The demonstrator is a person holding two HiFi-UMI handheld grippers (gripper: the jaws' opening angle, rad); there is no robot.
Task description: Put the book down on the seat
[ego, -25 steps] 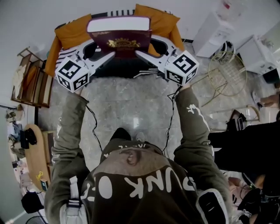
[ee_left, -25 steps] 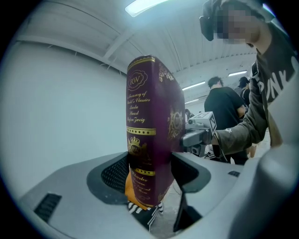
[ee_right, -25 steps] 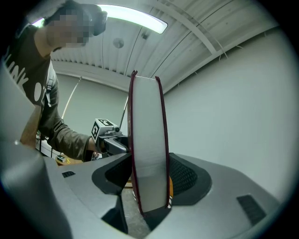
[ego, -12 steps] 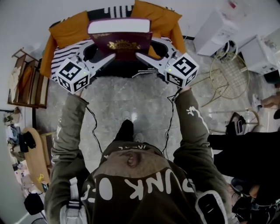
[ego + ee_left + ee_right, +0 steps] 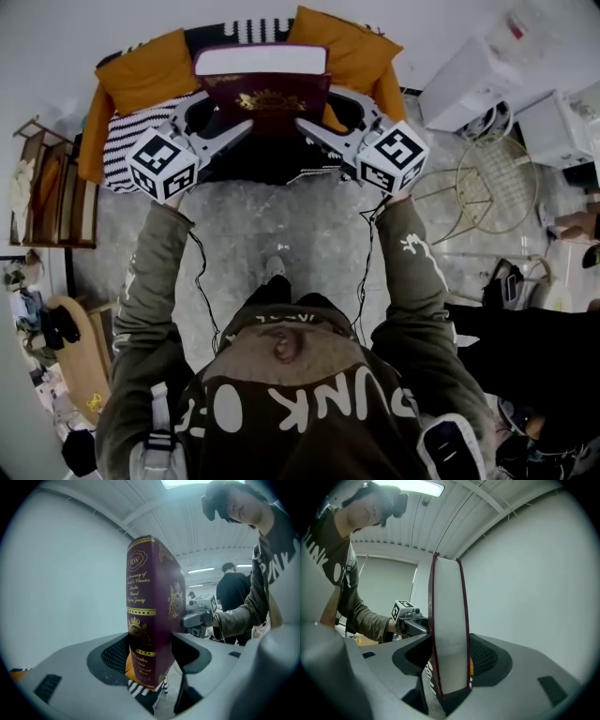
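Note:
A thick maroon book with gold print is held upright between both grippers, its white page edge facing up. My left gripper is shut on its spine end, and the left gripper view shows the spine between the jaws. My right gripper is shut on the opposite end, clamping the white page block at the jaws. Below and behind the book lies the seat, covered in black-and-white stripes. The book hangs above it, not touching.
Orange cushions lean at the seat's back against the wall. A wooden shelf and a skateboard stand left. A wire stool, white cabinets and another person are right. Marble floor lies underfoot.
The person has stepped toward the seat, carrying the book forward over it. More of the striped seat and cushions shows. Both grips are unchanged.

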